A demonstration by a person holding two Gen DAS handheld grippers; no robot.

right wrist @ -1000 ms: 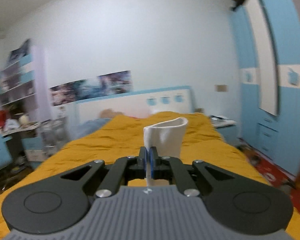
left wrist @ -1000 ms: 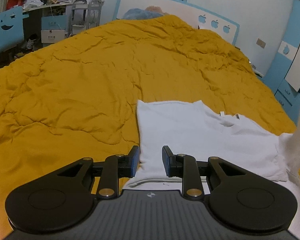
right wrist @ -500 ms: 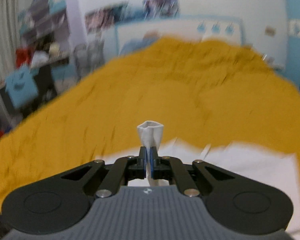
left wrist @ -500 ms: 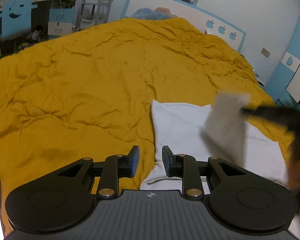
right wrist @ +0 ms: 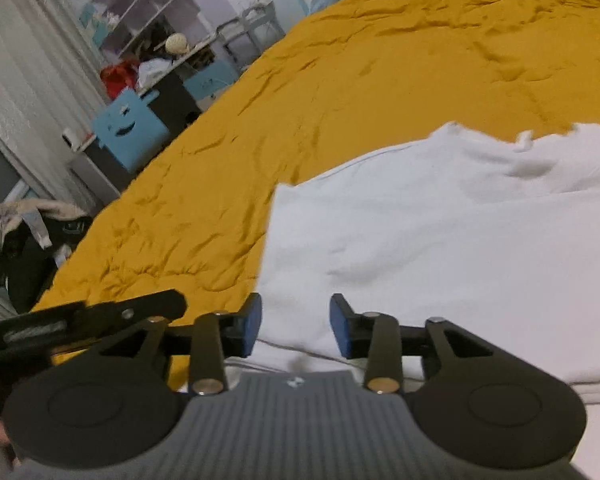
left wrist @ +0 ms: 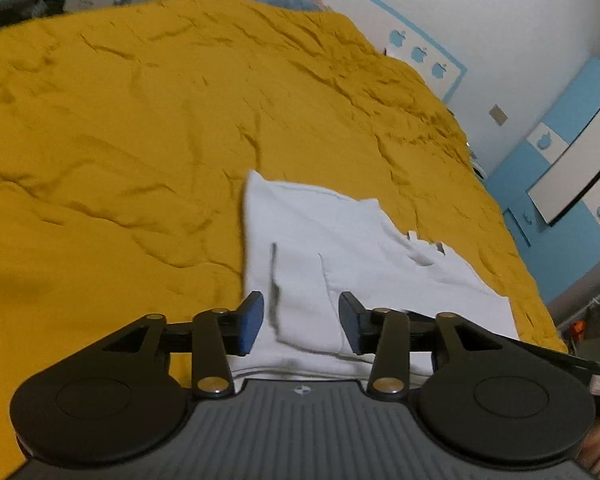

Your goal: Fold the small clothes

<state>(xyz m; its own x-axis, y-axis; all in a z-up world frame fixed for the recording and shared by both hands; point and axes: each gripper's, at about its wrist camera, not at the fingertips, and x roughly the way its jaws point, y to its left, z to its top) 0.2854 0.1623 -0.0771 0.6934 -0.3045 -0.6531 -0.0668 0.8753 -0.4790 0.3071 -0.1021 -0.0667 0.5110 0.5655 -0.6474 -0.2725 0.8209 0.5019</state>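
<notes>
Shirt lies flat on the yellow bed cover, one side folded over. Left gripper and right gripper are spread wide, holding nothing, ready to grab cloth.

Left hand-held gripper and right hand-held gripper, jaws apart

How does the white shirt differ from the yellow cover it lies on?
The white shirt is small and takes up only a patch near both grippers; the yellow bedcover spreads across the whole bed. The white shirt lies mostly smooth, with folded layers and straight edges; the yellow bedcover is creased all over. Both are soft cloth lying flat, and neither is gripped.
</notes>
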